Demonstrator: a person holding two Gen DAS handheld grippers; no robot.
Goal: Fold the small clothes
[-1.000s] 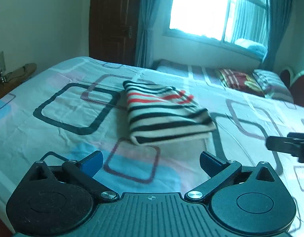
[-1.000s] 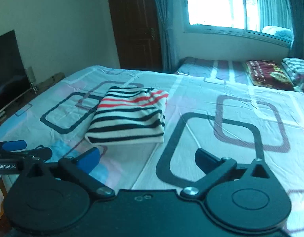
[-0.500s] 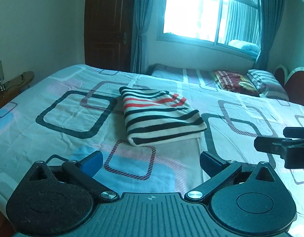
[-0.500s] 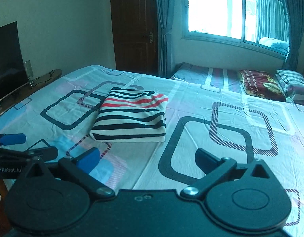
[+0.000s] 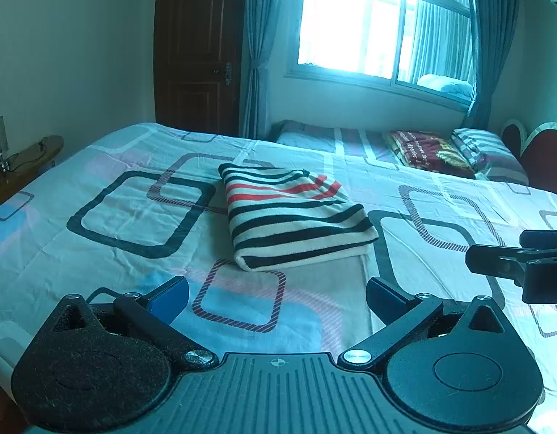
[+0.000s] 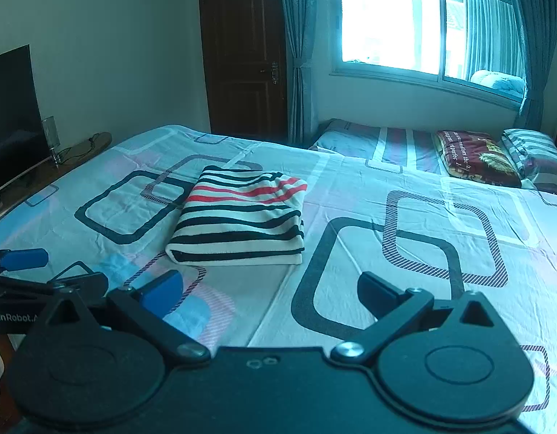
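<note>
Folded striped garment [image 5: 292, 217] lies mid-bed [image 5: 97, 246], edges squared. Left gripper [image 5: 276, 294] and right gripper [image 6: 271, 291] both wide, empty, short of it.

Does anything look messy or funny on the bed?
Not really. The striped garment lies folded in a neat rectangle on the bedsheet, with only its far red-striped corner a bit rumpled. Both the left gripper and right gripper are open, holding nothing.

Folded striped garment [image 5: 296, 217] lying flat on patterned bed [image 5: 115, 217], left tool [image 5: 276, 294] spread wide and empty before it, right tool [image 5: 495, 256] at right edge
</note>
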